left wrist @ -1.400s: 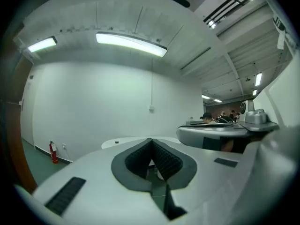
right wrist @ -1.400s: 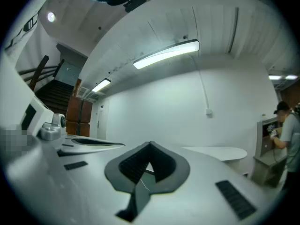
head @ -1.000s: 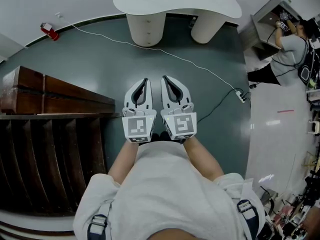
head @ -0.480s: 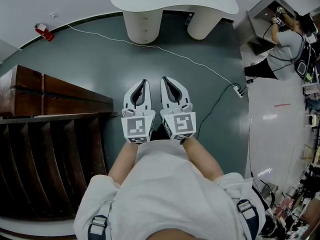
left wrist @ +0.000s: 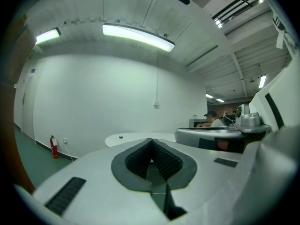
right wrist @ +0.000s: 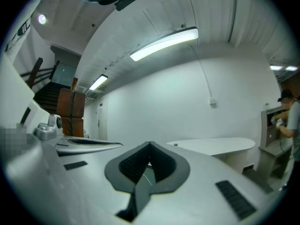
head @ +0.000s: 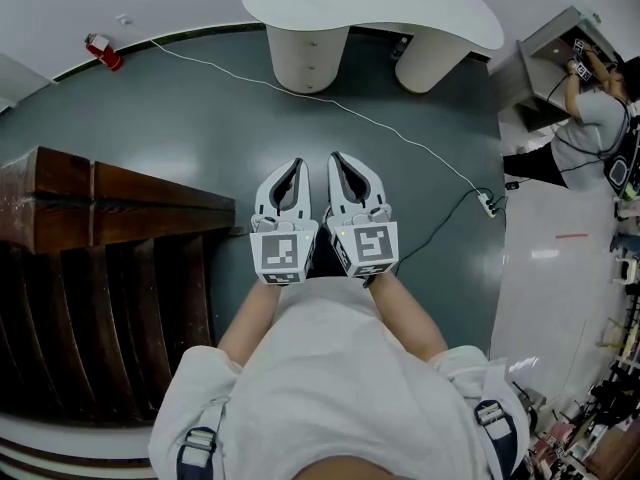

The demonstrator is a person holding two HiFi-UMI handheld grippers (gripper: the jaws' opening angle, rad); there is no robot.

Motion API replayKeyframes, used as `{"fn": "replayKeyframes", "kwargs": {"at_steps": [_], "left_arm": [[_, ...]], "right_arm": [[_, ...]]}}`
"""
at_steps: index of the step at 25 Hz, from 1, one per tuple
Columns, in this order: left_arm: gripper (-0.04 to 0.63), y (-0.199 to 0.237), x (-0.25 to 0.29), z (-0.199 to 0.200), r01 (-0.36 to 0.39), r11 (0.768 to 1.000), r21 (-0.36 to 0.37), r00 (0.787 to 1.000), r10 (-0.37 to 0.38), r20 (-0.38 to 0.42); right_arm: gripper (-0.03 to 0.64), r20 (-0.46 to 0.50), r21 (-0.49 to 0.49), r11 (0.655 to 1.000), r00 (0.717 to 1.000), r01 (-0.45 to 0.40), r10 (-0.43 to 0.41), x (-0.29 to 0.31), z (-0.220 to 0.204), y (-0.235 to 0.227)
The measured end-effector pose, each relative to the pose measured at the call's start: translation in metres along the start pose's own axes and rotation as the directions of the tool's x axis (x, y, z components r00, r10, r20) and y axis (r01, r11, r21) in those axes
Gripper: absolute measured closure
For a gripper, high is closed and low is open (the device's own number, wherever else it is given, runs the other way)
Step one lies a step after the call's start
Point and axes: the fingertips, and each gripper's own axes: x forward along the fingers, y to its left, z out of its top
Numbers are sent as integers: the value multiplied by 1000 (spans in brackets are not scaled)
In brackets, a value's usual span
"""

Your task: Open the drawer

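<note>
A: What do we have at the far left?

B: A red fire extinguisher (head: 103, 52) stands at the foot of the far wall. Nearer to us, a dark wooden unit (head: 110, 203) fills the left side, and its right end comes close to our left tool (head: 294, 162).

A: Is the drawer in that unit?

B: We cannot tell. From above we see only its flat top and the dark ribbed panels below it.

A: And our tools?

B: We hold them side by side over the grey-green floor (head: 200, 118), just in front of our body, both pointing toward the far wall. The left tool has its jaws closed together with nothing between them. The right tool (head: 336, 156), just beside it, is the same — pads meeting, empty.

A: What lies beyond them?

B: A white curved surface (head: 400, 3) on two stout legs stands by the far wall. A white cable (head: 380, 125) runs from near the extinguisher across the floor to a power strip (head: 487, 204), right of our tools.

A: And at the far right?

B: A person (head: 595, 118) in a light top reaches into an open grey cabinet (head: 545, 58) — well apart from us.
</note>
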Motion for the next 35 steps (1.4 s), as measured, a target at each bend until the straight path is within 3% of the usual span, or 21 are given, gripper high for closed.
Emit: {"fn": "replayKeyframes", "kwargs": {"at_steps": [8,18,23,35], "left_arm": [[589,24,88,22,-43,999,13,999,43,13],[591,4,183,6,-36,999,4,998,36,-54],[591,-8,212,-3,-37,999,12,996,38,-80],[590,0,265,-23,-26,1000,7,991,27,-132]], "right_arm": [[604,25,-8,999,999,-48,48,78,19,-46],[604,-13,17,999,999,-42,42,124,2,-131],[604,-25,28,999,999,-35,36,134,-6,-166],[604,-60,56,998,997,-35,38,167,-25,-195]]}}
